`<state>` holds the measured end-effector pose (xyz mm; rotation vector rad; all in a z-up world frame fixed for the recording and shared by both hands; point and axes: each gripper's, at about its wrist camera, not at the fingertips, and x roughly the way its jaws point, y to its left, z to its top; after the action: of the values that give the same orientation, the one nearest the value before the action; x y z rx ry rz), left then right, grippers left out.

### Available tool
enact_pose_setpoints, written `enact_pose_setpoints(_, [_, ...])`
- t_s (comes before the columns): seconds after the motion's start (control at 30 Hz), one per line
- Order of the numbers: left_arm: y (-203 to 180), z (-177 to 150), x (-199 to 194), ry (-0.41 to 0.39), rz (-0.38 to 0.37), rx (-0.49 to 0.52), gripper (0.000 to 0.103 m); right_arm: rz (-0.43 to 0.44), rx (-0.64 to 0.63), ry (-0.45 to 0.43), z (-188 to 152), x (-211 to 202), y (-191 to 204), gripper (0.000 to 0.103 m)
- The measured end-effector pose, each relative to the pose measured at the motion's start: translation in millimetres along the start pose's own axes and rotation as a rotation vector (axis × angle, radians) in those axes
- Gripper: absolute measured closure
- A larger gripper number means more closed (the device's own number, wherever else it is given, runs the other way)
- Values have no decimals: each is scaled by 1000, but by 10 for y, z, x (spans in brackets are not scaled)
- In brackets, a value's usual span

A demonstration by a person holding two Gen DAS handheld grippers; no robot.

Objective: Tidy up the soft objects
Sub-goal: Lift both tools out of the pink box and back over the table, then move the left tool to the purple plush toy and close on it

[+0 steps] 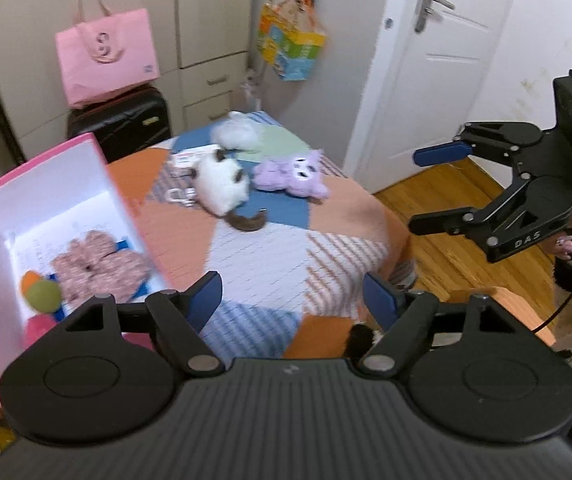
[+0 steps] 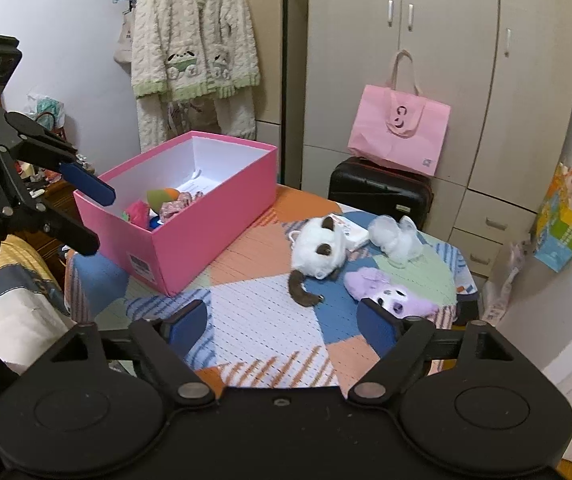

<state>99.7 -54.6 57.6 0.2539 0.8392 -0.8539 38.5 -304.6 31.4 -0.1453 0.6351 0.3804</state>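
Tabletop (image 2: 269, 332), draped in a patchwork cloth of orange, blue, green and striped panels. Pink box (image 2: 209, 236), white inside, standing open at the tabletop's left side and holding a pink knitted piece (image 1: 99, 266), a green-and-orange ball (image 1: 41, 294) and other small soft items. White plush cat (image 2: 318, 248) with brown ears and tail, lying near the tabletop's centre, apart from the box. Purple plush toy (image 2: 390, 294), just right of the cat. White fluffy bundle (image 2: 396, 236), behind the cat beside a small flat packet (image 2: 352, 232). Left gripper (image 1: 294, 300), jaws wide apart, holding nothing, above the near edge. Right gripper (image 2: 281, 322), likewise spread and unloaded, raised over the tabletop.
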Motion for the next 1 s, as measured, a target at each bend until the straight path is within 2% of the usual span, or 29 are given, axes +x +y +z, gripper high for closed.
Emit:
enact_pose_setpoints(0.33, [-184,322,558,38,-101,13,25,-18,21,-25,-172,70,-327,17])
enact_pose_setpoints(0.63, [-244,501,1020,17,-160,-29,25,-13,12,-34,-306,351,-596,16])
enact_pose_setpoints(0.83, [-184,580,1373,12,-164,-91,25,-1,19,-24,-377,624,-777,16])
enact_pose_setpoints(1.0, [-130,618,1662,-13,-136,-131,25,22,44,-6,-414,886,-947,14])
